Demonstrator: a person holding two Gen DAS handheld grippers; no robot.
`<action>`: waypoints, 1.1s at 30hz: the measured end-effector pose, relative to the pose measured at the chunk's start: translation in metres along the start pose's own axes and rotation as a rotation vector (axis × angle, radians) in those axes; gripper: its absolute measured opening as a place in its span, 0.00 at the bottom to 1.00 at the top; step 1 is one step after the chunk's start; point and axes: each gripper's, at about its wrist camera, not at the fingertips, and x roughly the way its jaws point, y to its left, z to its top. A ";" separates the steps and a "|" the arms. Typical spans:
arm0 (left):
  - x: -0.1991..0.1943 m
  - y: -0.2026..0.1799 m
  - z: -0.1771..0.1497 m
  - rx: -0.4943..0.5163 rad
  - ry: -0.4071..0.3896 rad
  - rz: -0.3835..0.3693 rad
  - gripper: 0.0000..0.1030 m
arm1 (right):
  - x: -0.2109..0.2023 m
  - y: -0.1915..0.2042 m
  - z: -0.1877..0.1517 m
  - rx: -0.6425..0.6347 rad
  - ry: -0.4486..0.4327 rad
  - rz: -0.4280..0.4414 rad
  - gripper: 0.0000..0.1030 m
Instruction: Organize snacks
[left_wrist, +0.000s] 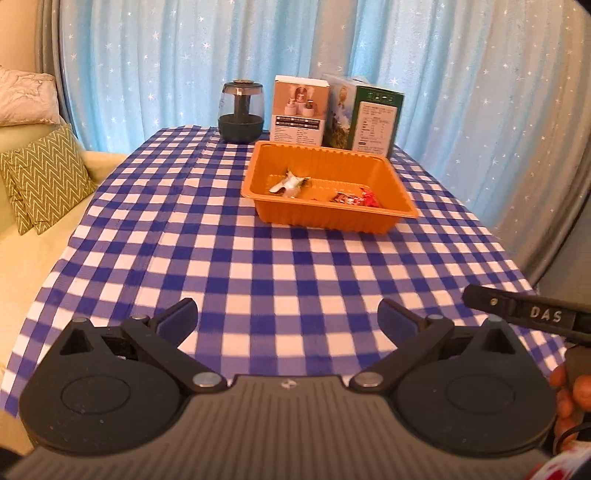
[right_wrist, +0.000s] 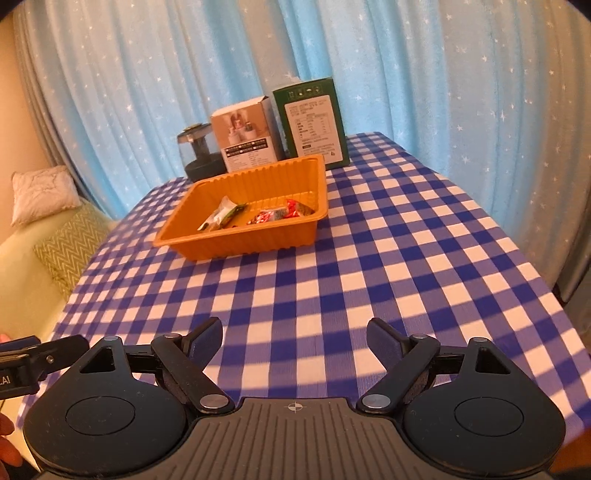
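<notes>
The left gripper (left_wrist: 288, 314) and right gripper (right_wrist: 294, 338) hover spread and empty at the near table edge. Snack packets (right_wrist: 258, 216) already lie in the far orange tray (right_wrist: 192, 243). Any further placement should come in over its near rim, clear of the wrappers.

Bench under a blue-and-white checked cloth (left_wrist: 258, 266), orange tray (left_wrist: 369, 218) standing on it toward the far side, dark-based glass jar (left_wrist: 241, 110) behind the tray's left corner, white box (left_wrist: 300, 110) and green box (left_wrist: 369, 118) upright just behind the tray
</notes>
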 end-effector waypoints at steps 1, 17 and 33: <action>-0.006 -0.001 -0.001 -0.006 0.001 -0.006 1.00 | -0.007 0.003 -0.001 -0.012 -0.001 -0.001 0.83; -0.079 -0.014 -0.013 -0.045 0.026 0.034 1.00 | -0.090 0.024 -0.010 -0.089 0.046 0.000 0.84; -0.123 -0.032 -0.017 -0.008 -0.009 0.072 1.00 | -0.149 0.039 -0.018 -0.134 0.016 -0.004 0.84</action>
